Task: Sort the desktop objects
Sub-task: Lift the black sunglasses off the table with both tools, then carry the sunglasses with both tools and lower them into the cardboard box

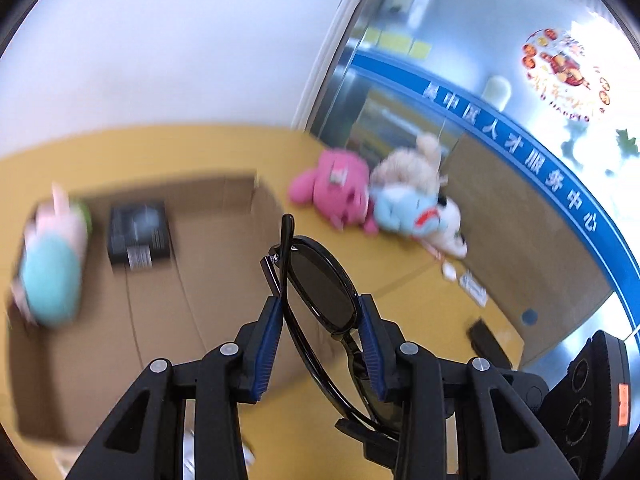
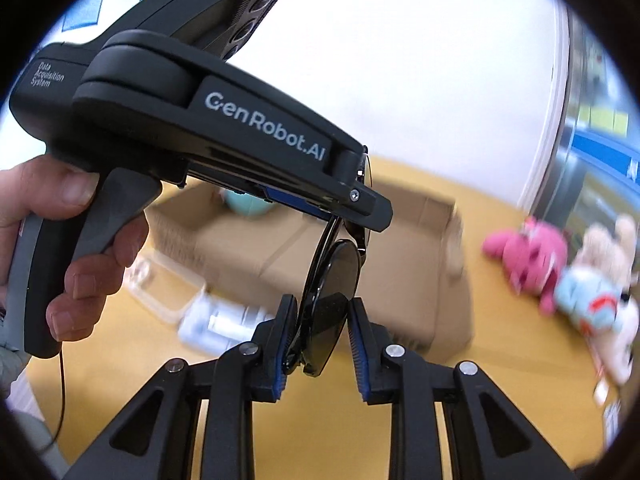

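Black sunglasses (image 1: 320, 284) hang in the air above the yellow table, held by both grippers. My left gripper (image 1: 318, 304) is shut on one lens, its blue pads against the frame. In the right wrist view the sunglasses (image 2: 334, 280) run from the left gripper's body (image 2: 240, 128) down to my right gripper (image 2: 320, 308). The right gripper's left pad touches the frame; the right pad stands a little off the lens. An open cardboard box (image 1: 160, 280) lies below, holding a black box (image 1: 138, 234) and a teal and pink plush (image 1: 52, 264).
A pile of plush toys, pink (image 1: 340, 192), blue (image 1: 404, 208) and beige (image 1: 416, 164), lies on the table by a glass wall; it also shows in the right wrist view (image 2: 528, 256). Clear plastic containers (image 2: 208, 316) sit beside the cardboard box (image 2: 360, 264). A hand (image 2: 60, 232) holds the left gripper.
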A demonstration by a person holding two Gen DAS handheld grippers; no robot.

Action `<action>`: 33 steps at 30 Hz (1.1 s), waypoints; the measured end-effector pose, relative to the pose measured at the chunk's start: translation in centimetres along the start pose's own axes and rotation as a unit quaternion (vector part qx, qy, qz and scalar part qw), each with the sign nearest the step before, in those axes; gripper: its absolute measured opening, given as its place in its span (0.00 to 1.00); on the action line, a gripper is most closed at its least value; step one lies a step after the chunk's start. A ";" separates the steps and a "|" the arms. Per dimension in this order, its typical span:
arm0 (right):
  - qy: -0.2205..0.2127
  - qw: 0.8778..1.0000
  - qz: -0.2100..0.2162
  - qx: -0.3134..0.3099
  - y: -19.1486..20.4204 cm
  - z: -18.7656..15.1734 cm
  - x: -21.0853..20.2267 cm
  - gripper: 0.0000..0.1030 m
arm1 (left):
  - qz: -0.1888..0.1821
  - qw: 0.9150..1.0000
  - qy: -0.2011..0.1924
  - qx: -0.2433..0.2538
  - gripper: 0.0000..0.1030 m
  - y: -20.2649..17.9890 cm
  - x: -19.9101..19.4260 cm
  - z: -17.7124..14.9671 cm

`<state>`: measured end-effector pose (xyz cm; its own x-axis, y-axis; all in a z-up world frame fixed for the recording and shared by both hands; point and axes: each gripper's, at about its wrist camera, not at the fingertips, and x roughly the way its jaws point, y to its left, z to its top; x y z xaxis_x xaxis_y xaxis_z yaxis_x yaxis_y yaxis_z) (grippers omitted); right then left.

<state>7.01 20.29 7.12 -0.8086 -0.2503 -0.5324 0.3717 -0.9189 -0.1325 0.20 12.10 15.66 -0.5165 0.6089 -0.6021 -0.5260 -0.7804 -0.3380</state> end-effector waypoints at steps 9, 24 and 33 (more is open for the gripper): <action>-0.078 0.997 -0.001 0.007 -5.3 11.5 1.4 0.24 | 0.004 0.997 -0.063 0.039 0.35 1.2 -2.4 12.8; -0.016 0.998 0.033 0.054 -11.7 17.5 14.6 0.24 | 0.012 1.000 0.012 -0.010 0.35 11.9 10.0 20.7; 0.133 0.983 0.056 0.114 -14.1 9.6 27.6 0.24 | -0.014 0.983 0.151 -0.106 0.34 20.2 26.0 13.2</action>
<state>-24.98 23.41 2.32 -0.6093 -0.2925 -0.7370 0.3149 -0.9423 0.1136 -32.77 14.07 2.68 -0.2630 0.5856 -0.7668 -0.3673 -0.7957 -0.4817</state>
